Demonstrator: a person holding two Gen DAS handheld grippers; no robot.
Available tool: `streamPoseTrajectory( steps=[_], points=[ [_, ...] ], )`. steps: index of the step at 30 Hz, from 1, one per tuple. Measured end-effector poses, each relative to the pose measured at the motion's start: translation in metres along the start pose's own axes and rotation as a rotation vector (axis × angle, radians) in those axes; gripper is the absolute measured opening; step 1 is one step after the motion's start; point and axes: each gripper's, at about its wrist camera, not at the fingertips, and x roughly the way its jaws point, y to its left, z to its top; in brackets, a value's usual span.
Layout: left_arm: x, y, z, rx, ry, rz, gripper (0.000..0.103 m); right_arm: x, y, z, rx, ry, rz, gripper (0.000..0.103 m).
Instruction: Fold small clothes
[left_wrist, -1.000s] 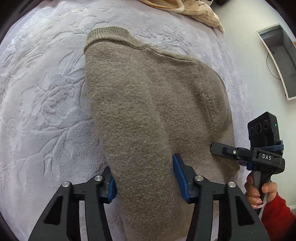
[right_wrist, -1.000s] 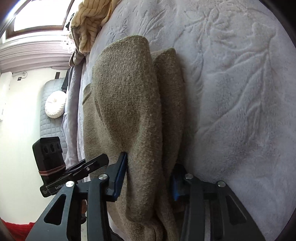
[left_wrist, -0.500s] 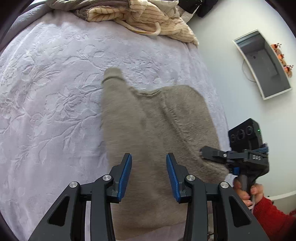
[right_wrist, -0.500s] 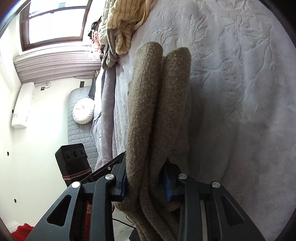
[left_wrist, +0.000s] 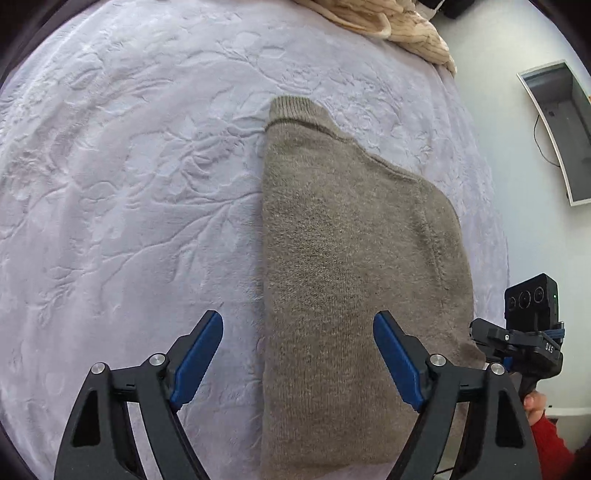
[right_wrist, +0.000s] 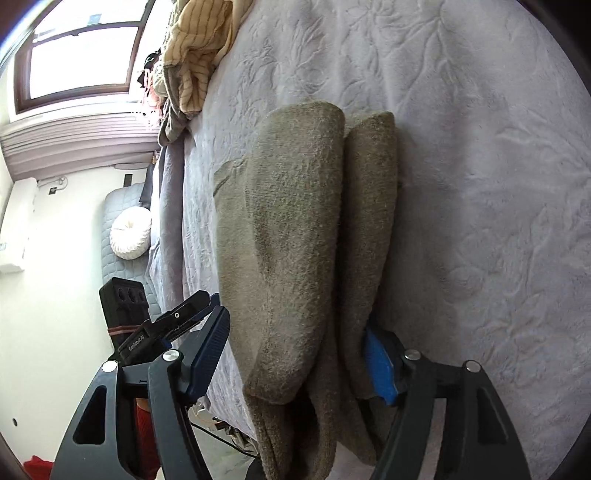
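Observation:
A grey-brown knitted sweater (left_wrist: 351, 258) lies folded lengthwise on the white embossed bedspread (left_wrist: 129, 184), collar at the far end. My left gripper (left_wrist: 297, 354) is open above its near end, jaws wide apart and not touching the cloth. My right gripper (right_wrist: 299, 350) is open too, with the sweater's (right_wrist: 295, 229) folded layers lying loose between its jaws. The right gripper also shows in the left wrist view (left_wrist: 517, 339) at the sweater's right edge, and the left gripper shows in the right wrist view (right_wrist: 177, 317).
A pile of cream striped clothes (left_wrist: 399, 22) lies at the bed's far end, also in the right wrist view (right_wrist: 195, 55). The bed's right edge meets a white wall with a wall shelf (left_wrist: 557, 125). A window (right_wrist: 81, 55) and a round cushion (right_wrist: 131, 236) are beyond.
Both grippers held the sweater lifted and folding over; it now lies flat on the bed, and both grippers have opened and let go.

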Motion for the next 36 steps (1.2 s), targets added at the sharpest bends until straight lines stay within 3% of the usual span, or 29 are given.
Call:
streamPoseTrajectory(
  steps=[2,3,4,6,7,9,15,20,22,23,26,27,29,32,34,36],
  points=[
    [0.018,-0.004,0.002,0.012,0.038,-0.018,0.084,0.010,-0.008,0.003,0.016,0.023,0.008,0.071],
    [0.023,-0.007,0.001,0.010,0.048,-0.039,0.084,0.017,-0.011,0.004,0.018,0.036,0.008,0.061],
    [0.026,-0.011,-0.001,0.011,0.050,-0.075,0.067,0.020,-0.013,0.002,0.019,0.049,-0.006,0.045],
    [0.022,-0.020,-0.006,0.029,0.029,-0.067,0.060,0.027,-0.005,0.001,0.017,0.055,-0.001,0.039],
    [0.016,-0.024,-0.009,0.045,0.014,-0.074,0.050,0.025,0.002,-0.001,0.008,0.054,0.038,0.037],
    [0.001,-0.029,-0.017,0.054,-0.001,-0.109,0.047,0.017,0.020,-0.006,-0.030,0.060,0.136,0.037],
    [-0.056,-0.027,-0.053,0.045,-0.068,-0.109,0.047,0.015,0.072,-0.033,-0.148,0.121,0.187,0.037],
    [-0.101,-0.004,-0.105,0.009,-0.129,-0.042,0.047,0.036,0.088,-0.057,-0.182,0.172,0.197,0.037],
    [-0.106,0.007,-0.124,-0.017,-0.148,0.025,0.047,0.049,0.086,-0.065,-0.188,0.182,0.133,0.037],
    [-0.107,0.014,-0.132,-0.025,-0.159,0.081,0.047,0.056,0.082,-0.066,-0.196,0.176,0.057,0.037],
    [-0.090,0.041,-0.156,-0.075,-0.100,0.293,0.047,0.073,0.053,-0.063,-0.123,0.171,-0.335,0.038],
    [-0.088,0.050,-0.162,-0.099,-0.071,0.309,0.047,0.071,0.042,-0.063,-0.072,0.157,-0.385,0.040],
    [-0.094,0.057,-0.172,-0.128,-0.066,0.286,0.047,0.054,0.040,-0.066,-0.023,0.092,-0.391,0.040],
    [-0.110,0.051,-0.179,-0.089,-0.098,0.257,0.047,0.031,0.056,-0.075,-0.085,-0.006,-0.487,0.034],
    [-0.116,0.042,-0.180,-0.048,-0.114,0.233,0.047,0.024,0.070,-0.080,-0.115,-0.037,-0.478,0.022],
    [-0.115,0.029,-0.177,-0.009,-0.116,0.203,0.047,0.022,0.086,-0.087,-0.164,-0.046,-0.424,0.021]
  ],
)
